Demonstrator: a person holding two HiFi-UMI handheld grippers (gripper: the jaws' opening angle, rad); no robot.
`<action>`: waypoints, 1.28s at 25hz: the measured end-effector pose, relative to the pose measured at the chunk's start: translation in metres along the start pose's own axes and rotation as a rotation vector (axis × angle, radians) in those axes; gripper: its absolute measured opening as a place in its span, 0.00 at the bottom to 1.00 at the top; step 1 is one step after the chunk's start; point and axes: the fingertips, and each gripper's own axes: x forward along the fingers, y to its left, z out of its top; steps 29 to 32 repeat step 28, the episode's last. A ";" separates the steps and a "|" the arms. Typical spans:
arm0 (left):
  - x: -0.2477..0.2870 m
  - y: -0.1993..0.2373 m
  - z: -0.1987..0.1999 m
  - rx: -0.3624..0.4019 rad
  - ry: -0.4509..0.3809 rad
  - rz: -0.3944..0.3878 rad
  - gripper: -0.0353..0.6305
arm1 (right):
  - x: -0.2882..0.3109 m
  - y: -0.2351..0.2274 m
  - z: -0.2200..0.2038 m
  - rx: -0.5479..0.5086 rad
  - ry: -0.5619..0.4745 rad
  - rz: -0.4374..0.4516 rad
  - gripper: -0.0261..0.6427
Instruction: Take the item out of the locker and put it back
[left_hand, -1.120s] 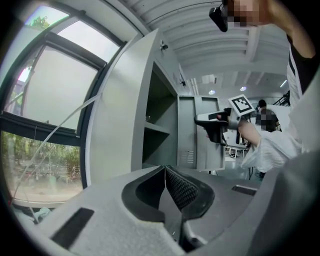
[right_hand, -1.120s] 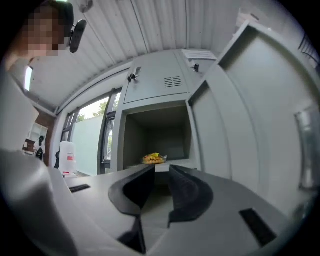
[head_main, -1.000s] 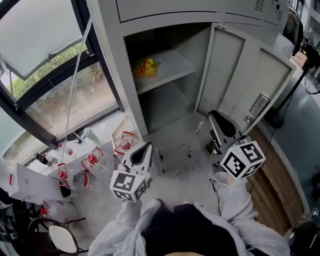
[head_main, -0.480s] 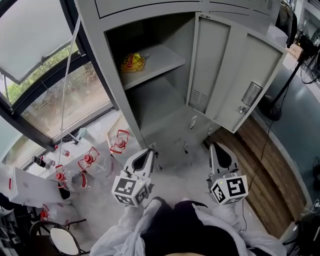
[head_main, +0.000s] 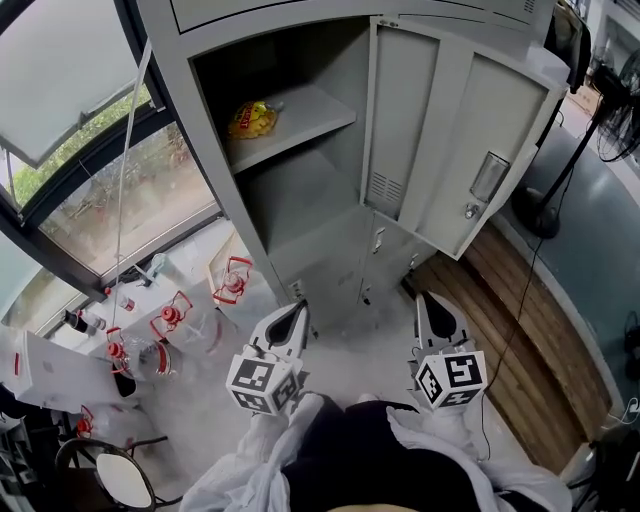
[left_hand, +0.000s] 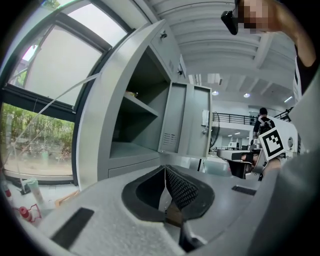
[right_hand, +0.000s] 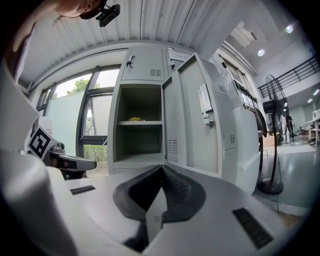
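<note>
To my left a tall dark-framed window (head_main: 90, 180) shows green trees (left_hand: 30, 135) in daylight; the floor (head_main: 350, 340) under me is pale grey and speckled; to my right it gives way to brown wood planks (head_main: 520, 330); a fan (right_hand: 270, 107) stands beyond the grey locker (head_main: 470, 100); a chair (head_main: 110, 480) sits at my lower left; the ceiling (right_hand: 150, 20) is ribbed and white, with round lamps (right_hand: 258, 52) lit.

Holds left gripper (head_main: 296, 310) and right gripper (head_main: 432, 303) low in front of torso, side by side, well apart. Points both forward, roughly level. Has both sets of jaws closed tip to tip, nothing between. Wears white sleeves (head_main: 262, 442).
</note>
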 end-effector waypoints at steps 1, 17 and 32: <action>0.002 -0.003 -0.001 0.002 0.003 -0.002 0.07 | -0.001 -0.001 -0.001 -0.006 0.004 0.004 0.04; 0.013 -0.030 -0.009 -0.013 -0.002 0.027 0.07 | -0.004 -0.021 -0.010 -0.007 0.023 0.048 0.04; 0.019 -0.036 -0.007 -0.006 -0.005 0.042 0.07 | -0.001 -0.029 -0.008 -0.005 0.022 0.060 0.04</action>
